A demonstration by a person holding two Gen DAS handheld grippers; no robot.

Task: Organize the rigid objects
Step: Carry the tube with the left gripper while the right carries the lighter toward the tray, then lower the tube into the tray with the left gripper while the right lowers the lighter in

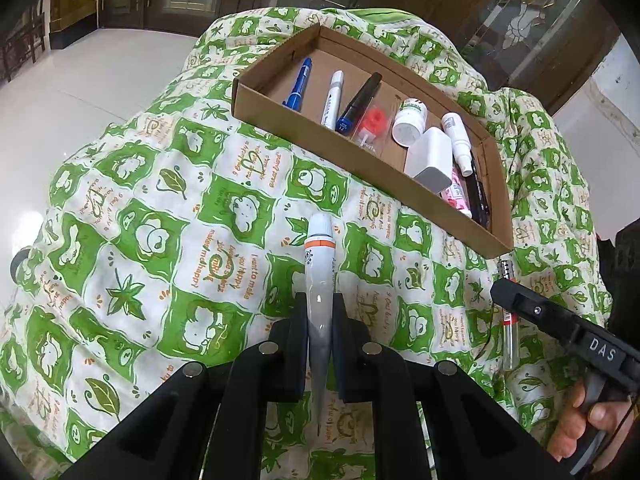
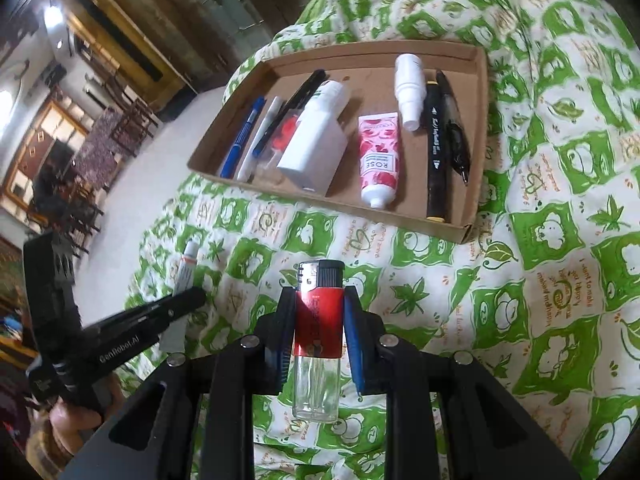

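While the green-and-white patterned cloth [image 1: 168, 216] covers whatever carries the things, so the surface beneath stays hidden, the left hand-held gripper [image 1: 320, 312] is pressed together on a flat white tube [image 1: 319, 280] with an orange band, its cap pointing toward the cardboard tray [image 1: 280, 128]; the tube's crimped end runs down between the fingers and is partly covered. In the tray, from the left, lie a blue marker [image 1: 298, 84], a white marker [image 1: 332, 100], a black-and-blue marker [image 1: 360, 100], a small clear packet with something red [image 1: 372, 124] that is hard to make out, a white pill bottle [image 1: 408, 120], a white block [image 1: 430, 158], a pink rose tube [image 2: 380, 160], a white spray bottle [image 2: 408, 88] and two black pens [image 2: 444, 136]. At right, the right hand-held gripper [image 2: 318, 320] pinches a red lighter [image 2: 319, 320] by its sides, its clear tank cut by the fingers' shadow. The hand [image 1: 584, 424] holding it is cropped at the frame edge.
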